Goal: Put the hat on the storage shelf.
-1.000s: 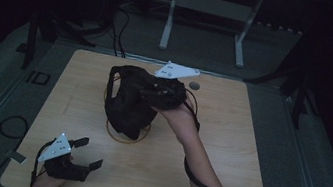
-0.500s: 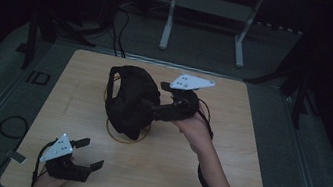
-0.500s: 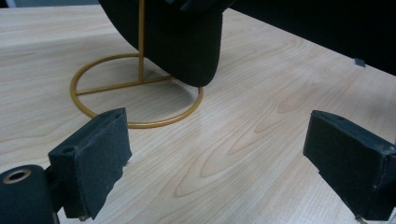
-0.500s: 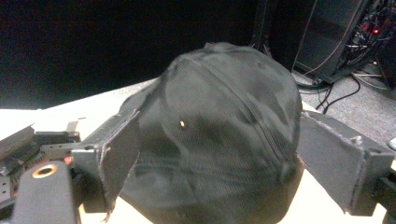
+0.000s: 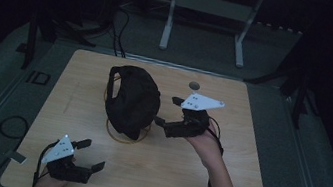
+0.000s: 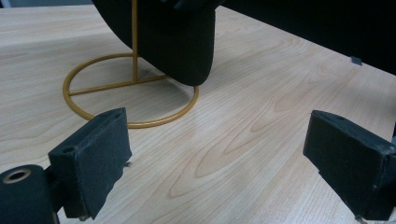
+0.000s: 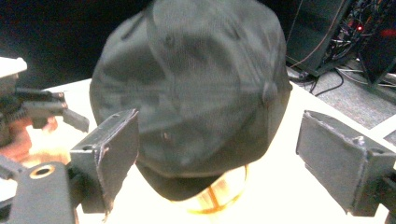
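A black cap [image 5: 132, 100] hangs on a gold wire stand [image 5: 119, 138] in the middle of the wooden table [image 5: 241, 186]. My right gripper [image 5: 166, 110] sits just right of the cap, pointing at it and apart from it. Its jaws have just been opening and stand open with nothing between them. In the right gripper view the cap [image 7: 196, 84] lies ahead of the wide-set pads [image 7: 112, 149]. My left gripper [image 5: 93, 154] rests open near the front left edge. In the left gripper view the stand's ring [image 6: 130, 123] and the cap's brim [image 6: 177, 42] lie beyond its empty jaws.
A small round hole [image 5: 194, 85] is in the table's far side. A metal frame [image 5: 208, 9] stands on the floor behind the table. A cable loop [image 5: 10, 127] lies on the floor at the left.
My right gripper has drawn back from the cap toward the right and lower, and its jaws have spread. The cap stays on the stand. The left gripper has not moved.
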